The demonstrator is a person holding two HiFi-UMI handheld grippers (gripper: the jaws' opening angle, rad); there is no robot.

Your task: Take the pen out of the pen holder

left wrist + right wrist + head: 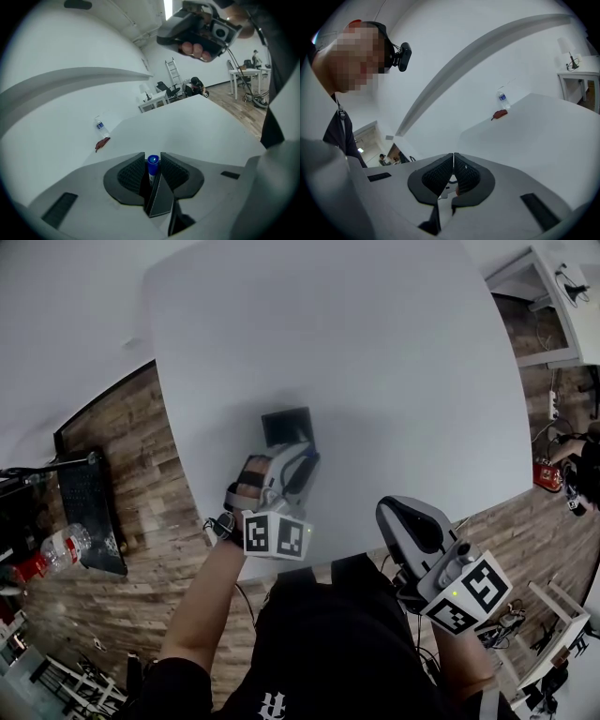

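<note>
A blue-capped pen (153, 162) stands between the jaws of my left gripper (153, 174), which is shut on it. In the head view the left gripper (296, 459) hovers over the white table (375, 381), just in front of the dark square pen holder (286, 426); the pen itself is hidden there. The holder does not show in the left gripper view. My right gripper (401, 518) is held off the table's near edge, at the right. Its jaws (453, 161) are shut, pad against pad, with nothing between them.
A water bottle (58, 549) and a black mesh object (89, 512) lie on the wooden floor at the left. A white desk (553, 296) stands at the far right. The person's dark shirt (328, 643) fills the lower middle.
</note>
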